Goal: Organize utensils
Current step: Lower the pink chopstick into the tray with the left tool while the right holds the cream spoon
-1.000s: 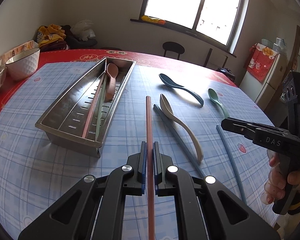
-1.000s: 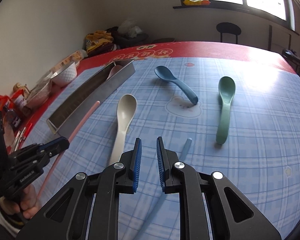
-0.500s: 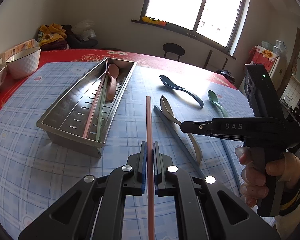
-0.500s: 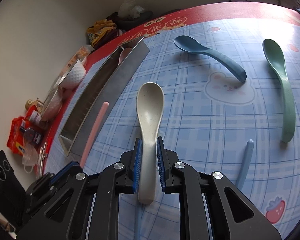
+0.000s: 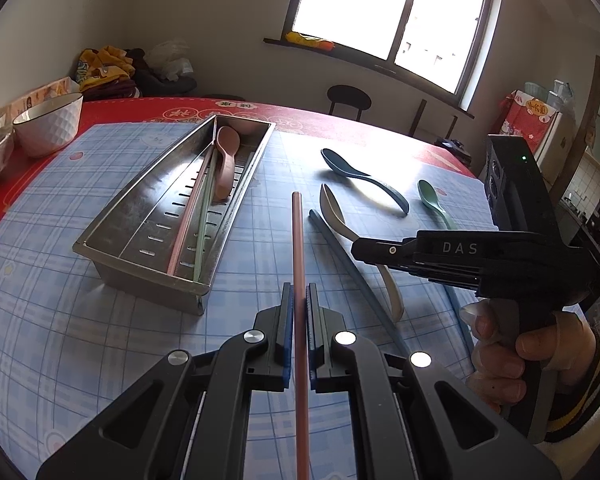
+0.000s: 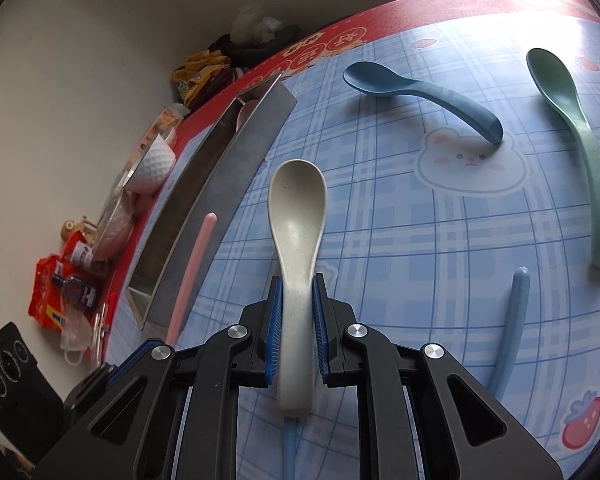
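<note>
My left gripper [image 5: 299, 300] is shut on a pink chopstick [image 5: 298, 248], held above the table right of the steel tray [image 5: 140, 216]. The tray holds a pink spoon [image 5: 225, 160], a pink chopstick and a green chopstick. My right gripper [image 6: 297, 292] has its jaws around the handle of the beige spoon [image 6: 298, 208], which lies on the table; the blue pads sit at both sides of the handle. It shows from the side in the left wrist view [image 5: 364, 249]. A blue spoon [image 6: 420, 92], a green spoon [image 6: 572, 128] and blue chopsticks [image 6: 510, 320] lie on the cloth.
A white bowl [image 5: 50, 122] and snack packets [image 6: 56, 292] stand at the table's left edge on the red cloth. A second blue chopstick [image 5: 352, 276] lies next to the beige spoon. The steel tray's long wall [image 6: 228, 184] is close left of the right gripper.
My right gripper has moved forward and down over the beige spoon, so its jaws now straddle the handle. My left gripper still holds the pink chopstick in about the same place.
</note>
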Demonstrator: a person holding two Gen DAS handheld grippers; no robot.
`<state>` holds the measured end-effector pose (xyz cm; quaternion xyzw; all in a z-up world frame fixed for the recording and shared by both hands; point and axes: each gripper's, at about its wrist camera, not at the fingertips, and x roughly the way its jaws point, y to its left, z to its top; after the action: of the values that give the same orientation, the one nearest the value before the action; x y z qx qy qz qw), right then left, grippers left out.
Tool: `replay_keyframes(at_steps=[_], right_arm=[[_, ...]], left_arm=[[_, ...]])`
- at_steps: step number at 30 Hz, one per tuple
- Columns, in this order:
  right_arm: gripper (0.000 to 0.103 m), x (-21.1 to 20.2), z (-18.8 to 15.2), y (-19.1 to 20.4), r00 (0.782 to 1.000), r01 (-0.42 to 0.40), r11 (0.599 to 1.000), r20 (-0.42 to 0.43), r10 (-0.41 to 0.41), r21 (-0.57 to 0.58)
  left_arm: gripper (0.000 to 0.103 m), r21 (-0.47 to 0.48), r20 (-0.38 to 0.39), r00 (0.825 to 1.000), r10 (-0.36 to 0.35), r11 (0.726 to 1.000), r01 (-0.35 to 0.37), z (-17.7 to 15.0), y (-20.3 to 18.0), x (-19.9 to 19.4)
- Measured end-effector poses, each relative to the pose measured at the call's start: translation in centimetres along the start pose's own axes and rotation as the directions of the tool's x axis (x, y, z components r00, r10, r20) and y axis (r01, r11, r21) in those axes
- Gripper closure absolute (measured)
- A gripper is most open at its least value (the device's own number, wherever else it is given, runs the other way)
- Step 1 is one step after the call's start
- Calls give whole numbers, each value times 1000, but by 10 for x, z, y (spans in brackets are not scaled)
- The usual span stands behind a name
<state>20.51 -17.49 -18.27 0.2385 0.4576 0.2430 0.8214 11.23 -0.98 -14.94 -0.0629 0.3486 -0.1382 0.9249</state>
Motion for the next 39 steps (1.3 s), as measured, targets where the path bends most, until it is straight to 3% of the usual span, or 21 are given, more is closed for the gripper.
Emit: replay_keyframes(at_steps=[9, 17, 29, 34, 39], right_arm=[[88, -22, -7, 11, 992, -40, 996, 118, 50, -83], [88, -27, -5, 10, 989, -39, 996, 142, 50, -82], [88, -27, -7, 13, 986, -41, 995, 156, 55, -93], [88, -29, -8, 8, 985, -50, 995, 159, 62, -82], [88, -31, -9, 6, 984, -56, 996, 163, 68, -73]], left_arm=[[97, -7, 6, 1000, 19, 1000, -19, 0, 3, -1], [97, -33, 10, 1000, 16, 999, -16, 6, 7, -6], [97, 3, 71, 997, 36, 999, -36, 74, 31, -32], [97, 11, -9, 998, 64, 998, -64, 105, 46, 2], [97, -78, -145, 985, 93, 991, -105, 124, 71, 53]])
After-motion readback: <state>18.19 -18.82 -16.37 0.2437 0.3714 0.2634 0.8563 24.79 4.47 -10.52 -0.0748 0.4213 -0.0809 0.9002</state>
